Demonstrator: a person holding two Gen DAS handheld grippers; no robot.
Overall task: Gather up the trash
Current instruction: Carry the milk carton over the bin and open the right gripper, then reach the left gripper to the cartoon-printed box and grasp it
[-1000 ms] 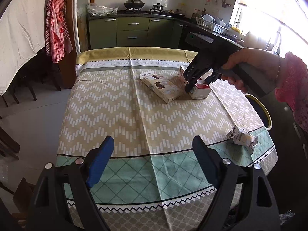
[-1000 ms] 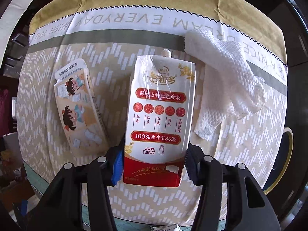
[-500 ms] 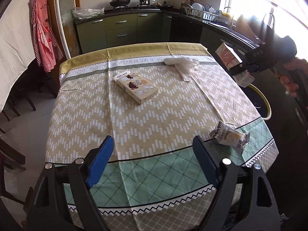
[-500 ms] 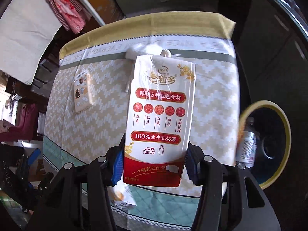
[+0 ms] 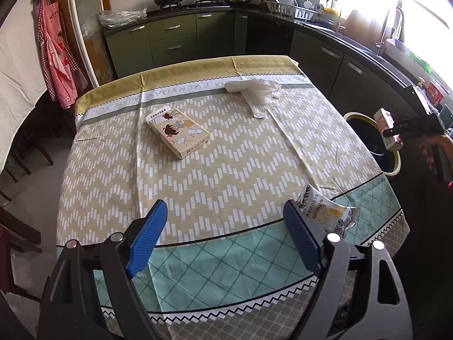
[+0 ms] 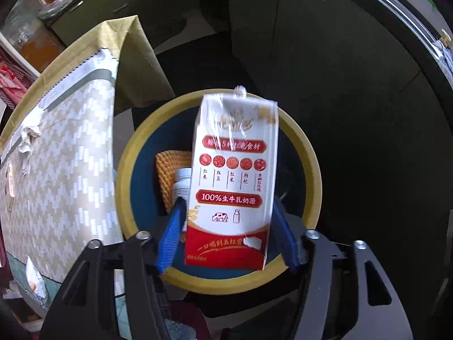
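Note:
A red and white milk carton (image 6: 235, 175) hangs over the yellow-rimmed trash bin (image 6: 124, 187) beside the table. It sits between the jaws of my right gripper (image 6: 226, 221), which are opening; both blue pads stand clear of its sides. The left wrist view shows that gripper (image 5: 396, 133) and the carton (image 5: 386, 124) above the bin (image 5: 354, 114). My left gripper (image 5: 224, 209) is open and empty above the table's near end. A crumpled snack wrapper (image 5: 325, 212) lies just right of its right finger. An illustrated box (image 5: 178, 131) lies mid-table.
A white cloth (image 5: 257, 93) lies at the table's far end. Inside the bin are a white bottle (image 6: 181, 184) and an orange net (image 6: 170, 170). Dark kitchen cabinets (image 5: 339, 56) run behind the bin. A person's hand (image 5: 436, 147) holds the right gripper.
The right gripper carried the milk carton off the table to above the bin, and its jaws have spread away from it. The left gripper moved toward the snack wrapper.

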